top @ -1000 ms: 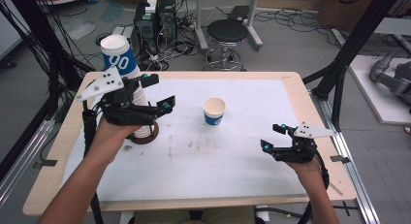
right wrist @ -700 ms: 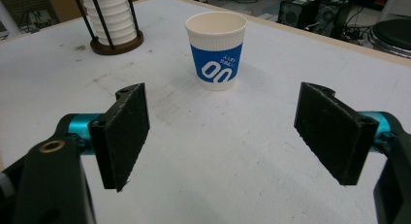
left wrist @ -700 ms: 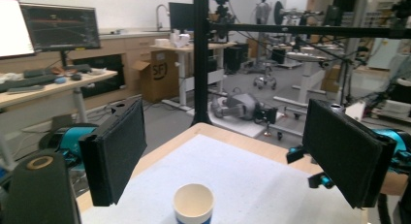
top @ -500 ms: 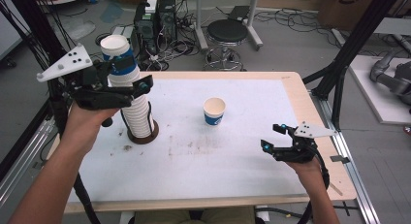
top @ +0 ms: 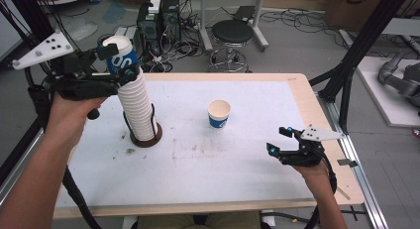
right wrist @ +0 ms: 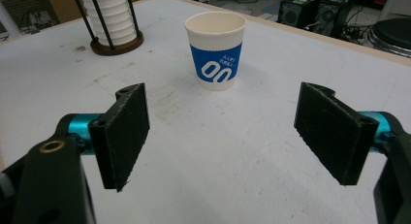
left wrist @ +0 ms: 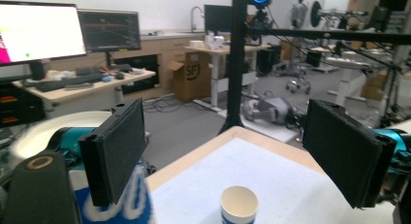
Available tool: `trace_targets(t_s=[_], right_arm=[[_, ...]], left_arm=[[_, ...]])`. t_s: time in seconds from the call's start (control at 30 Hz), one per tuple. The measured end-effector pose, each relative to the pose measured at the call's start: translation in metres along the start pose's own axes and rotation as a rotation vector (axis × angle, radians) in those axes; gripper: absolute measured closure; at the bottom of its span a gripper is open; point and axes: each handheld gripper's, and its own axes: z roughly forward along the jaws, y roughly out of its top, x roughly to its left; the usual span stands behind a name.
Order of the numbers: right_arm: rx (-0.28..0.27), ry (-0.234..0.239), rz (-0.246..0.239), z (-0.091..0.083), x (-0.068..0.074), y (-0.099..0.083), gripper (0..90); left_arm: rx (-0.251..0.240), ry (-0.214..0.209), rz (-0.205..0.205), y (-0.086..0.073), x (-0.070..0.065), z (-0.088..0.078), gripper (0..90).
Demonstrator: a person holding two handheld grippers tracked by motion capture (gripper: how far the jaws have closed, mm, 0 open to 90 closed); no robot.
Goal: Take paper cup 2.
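Left gripper point(top: 116, 65), jaws spread, flanks the top cup of the cup stack point(top: 136, 105). Single cup point(top: 219, 113) stands right of the stack. Right gripper point(top: 282, 142) released, empty.

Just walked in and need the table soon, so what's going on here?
A person is working with paper cups, a claw in each hand. The left claw is up at the top cup of the tall cup stack in its holder, jaws open around it. The right claw sits open and low over the white table, facing a single cup standing upright in the middle.
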Motion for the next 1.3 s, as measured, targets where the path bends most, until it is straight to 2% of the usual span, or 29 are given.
trace_targets(t_s=[0.23, 0.7, 0.73, 0.8, 0.93, 1.07, 1.3], right_arm=[[-0.001, 0.002, -0.001, 0.000, 0.000, 0.000, 20.8], [0.000, 0.003, -0.003, 0.001, 0.000, 0.000, 20.8], [0.001, 0.002, -0.004, 0.001, 0.000, 0.000, 20.8], [0.002, 0.005, -0.002, 0.001, 0.001, 0.000, 20.8], [0.001, 0.003, -0.004, 0.001, 0.000, 0.000, 20.8], [0.002, 0.004, -0.003, 0.001, 0.001, 0.000, 20.8], [0.003, 0.003, -0.004, 0.001, 0.000, 0.000, 20.7]], left_arm=[[0.005, 0.059, 0.001, 0.006, 0.018, -0.005, 15.9], [0.033, 0.163, -0.015, -0.007, 0.044, 0.001, 15.9], [0.030, 0.163, -0.016, -0.008, 0.045, 0.002, 15.9], [0.034, 0.137, -0.017, -0.011, 0.047, 0.005, 15.9], [0.075, 0.148, -0.027, -0.017, 0.051, 0.013, 15.9], [0.089, 0.150, -0.035, -0.022, 0.054, 0.018, 15.9], [0.114, 0.147, -0.023, -0.027, 0.055, 0.027, 15.9]])
